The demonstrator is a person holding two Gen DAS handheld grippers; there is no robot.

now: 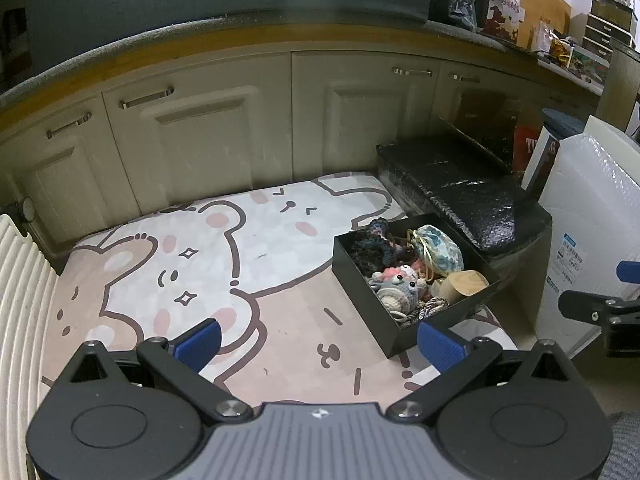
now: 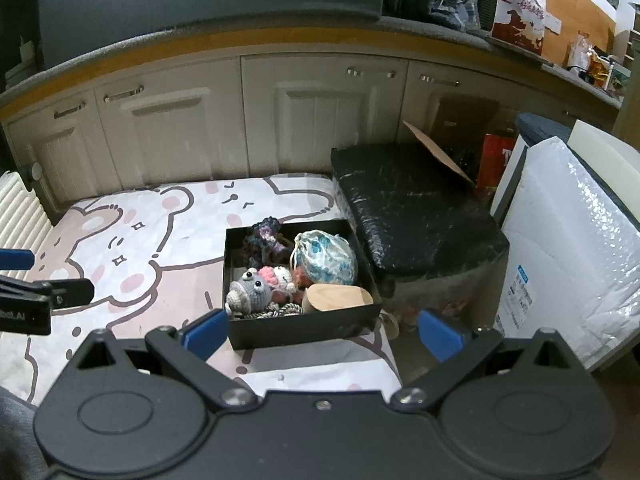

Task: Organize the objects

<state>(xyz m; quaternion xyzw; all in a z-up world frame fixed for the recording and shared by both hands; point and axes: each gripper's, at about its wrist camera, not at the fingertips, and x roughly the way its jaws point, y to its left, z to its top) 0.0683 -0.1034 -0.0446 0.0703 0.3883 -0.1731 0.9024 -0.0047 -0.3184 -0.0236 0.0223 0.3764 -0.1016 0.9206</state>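
Left wrist view: left claw (image 1: 318, 346) spread wide, blue pads holding nothing, over a cartoon bear mat (image 1: 208, 264). Black box (image 1: 372, 288) at 2 o'clock on the mat's right edge, packed with a grey crochet mouse (image 1: 400, 286), floral drawstring pouch (image 1: 438, 248), dark knit piece (image 1: 370, 240) and wooden block (image 1: 466, 282). Right wrist view: right claw (image 2: 320, 334) also wide open and empty; box at 12 o'clock just past the pads. Black wrapped bundle (image 2: 412, 216) beside the box at 1 o'clock. Cream cabinet doors (image 2: 180, 136) beyond
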